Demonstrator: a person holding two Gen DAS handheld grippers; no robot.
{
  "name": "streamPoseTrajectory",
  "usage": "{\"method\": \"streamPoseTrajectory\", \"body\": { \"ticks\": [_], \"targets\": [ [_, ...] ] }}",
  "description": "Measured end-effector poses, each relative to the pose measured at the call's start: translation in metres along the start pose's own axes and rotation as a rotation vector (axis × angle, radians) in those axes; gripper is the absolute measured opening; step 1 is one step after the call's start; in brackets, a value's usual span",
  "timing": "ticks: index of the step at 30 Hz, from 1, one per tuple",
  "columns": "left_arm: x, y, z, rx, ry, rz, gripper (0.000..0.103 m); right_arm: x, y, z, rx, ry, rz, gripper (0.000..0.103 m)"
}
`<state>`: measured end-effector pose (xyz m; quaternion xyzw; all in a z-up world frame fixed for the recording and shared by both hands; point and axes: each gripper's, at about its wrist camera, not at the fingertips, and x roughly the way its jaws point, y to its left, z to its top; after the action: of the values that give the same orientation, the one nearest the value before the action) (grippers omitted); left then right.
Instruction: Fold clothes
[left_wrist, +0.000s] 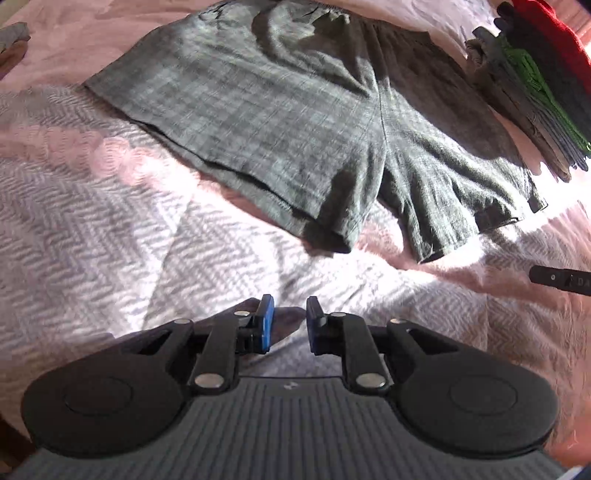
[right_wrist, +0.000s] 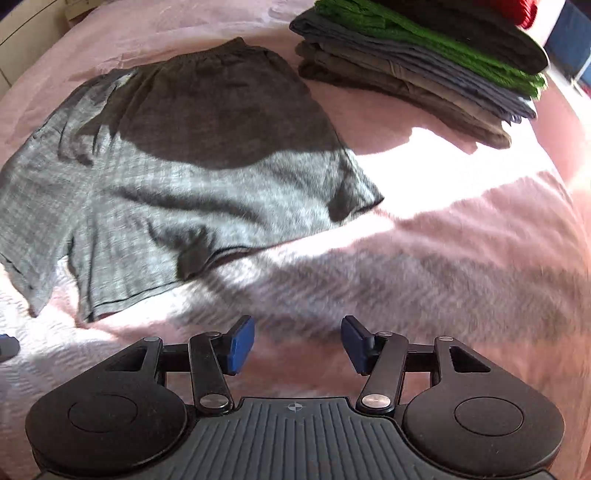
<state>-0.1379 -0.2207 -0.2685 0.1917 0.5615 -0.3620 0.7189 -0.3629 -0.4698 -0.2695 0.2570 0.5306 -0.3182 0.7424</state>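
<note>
- A pair of grey checked shorts (left_wrist: 280, 122) lies spread flat on a bed with a pink, herringbone-textured bedspread (left_wrist: 92, 229).
- In the left wrist view the waistband sits at the far end and the two leg openings point toward the near side, so the long axis runs far to near, leaning a little to the right.
- In the right wrist view the same shorts (right_wrist: 177, 177) lie to the left, waistband far, leg hems near and left; part of the cloth is in shadow, part in sunlight.
- A stack of folded clothes (right_wrist: 417, 62) stands on the bed just right of the shorts' waistband, grey and green layers with something red on top.
- The left tongs (left_wrist: 290, 325) hover over bare bedspread near the leg hems, blue pads slightly apart, gripping nothing.
- The right tongs (right_wrist: 297, 343) are spread wide and empty, over bedspread right of the shorts.
</note>
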Motion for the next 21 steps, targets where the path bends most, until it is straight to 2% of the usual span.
{"method": "streamPoseTrajectory", "body": {
  "ticks": [2, 3, 4, 6, 13, 21],
  "targets": [
    [-0.024, 0.005, 0.008, 0.039, 0.001, 0.031, 0.036, -0.022, 0.011, -0.011, 0.073, 0.034, 0.025, 0.057],
    [-0.036, 0.007, 0.012, 0.059, 0.001, 0.046, 0.038, -0.034, 0.018, -0.015, 0.099, 0.040, 0.034, 0.061],
    [-0.048, 0.010, 0.016, 0.079, 0.001, 0.061, 0.041, -0.045, 0.025, -0.019, 0.118, 0.040, 0.043, 0.070],
    [-0.074, 0.015, 0.024, 0.106, -0.018, 0.084, 0.046, -0.068, 0.041, -0.024, 0.135, 0.021, 0.058, 0.075],
    [-0.151, 0.028, 0.040, 0.150, -0.095, 0.111, 0.054, -0.142, 0.087, -0.028, 0.175, -0.056, 0.086, 0.076],
    [-0.192, 0.012, 0.022, 0.214, -0.126, 0.088, 0.055, -0.183, 0.104, -0.035, 0.179, -0.105, 0.065, 0.077]
  ]
}}
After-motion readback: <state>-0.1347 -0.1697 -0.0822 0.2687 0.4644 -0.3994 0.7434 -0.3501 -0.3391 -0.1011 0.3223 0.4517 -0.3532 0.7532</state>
